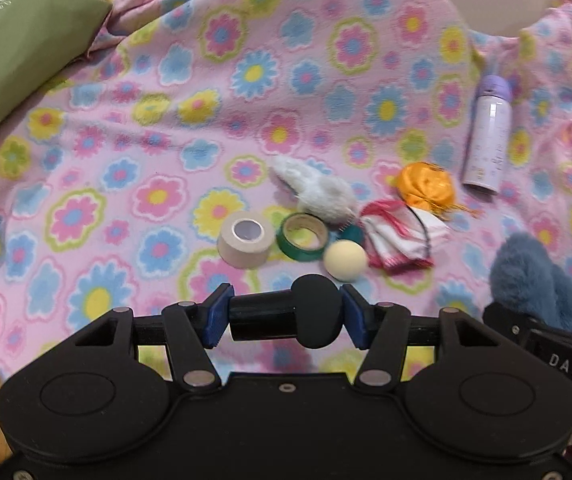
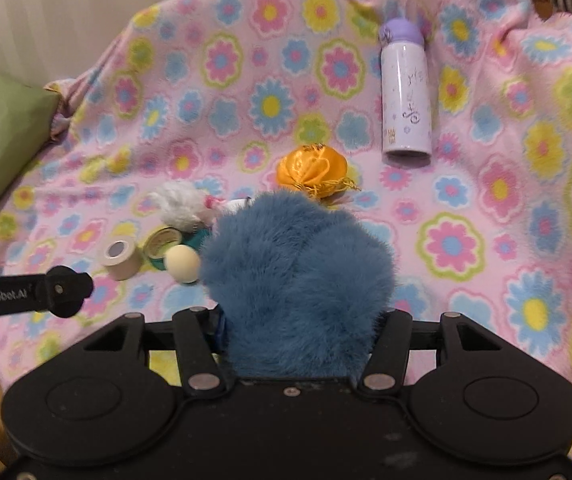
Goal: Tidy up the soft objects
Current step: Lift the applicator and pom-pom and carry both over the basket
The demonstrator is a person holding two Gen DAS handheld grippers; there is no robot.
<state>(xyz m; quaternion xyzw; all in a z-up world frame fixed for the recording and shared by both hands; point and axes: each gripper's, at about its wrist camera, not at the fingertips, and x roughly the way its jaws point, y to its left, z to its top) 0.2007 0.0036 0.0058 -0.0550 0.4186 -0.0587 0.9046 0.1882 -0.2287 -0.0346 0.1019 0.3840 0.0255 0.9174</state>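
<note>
While a pink flowered blanket point(image 1: 205, 128) filled nearly the whole frame in both views, a green pillow point(image 1: 9, 52) lay at the upper left. At lower center of the right wrist view, the right tongs point(image 2: 298, 320) were clenched on a blue furry toy point(image 2: 302, 280), which hid most of their fingers. The left tongs point(image 1: 286, 316) at lower center of the left view gripped a black cylinder point(image 1: 281, 316) between blue pads point(image 1: 217, 316). A lavender bottle point(image 1: 488, 136) lay at the right. Near the center sat a white fluffy toy point(image 1: 318, 192), an orange satin pouch point(image 1: 426, 188), a red-and-white cloth point(image 1: 398, 240), a beige tape roll point(image 1: 245, 238), a green tape roll point(image 1: 302, 236) and a cream ball point(image 1: 344, 261), all close together.
</note>
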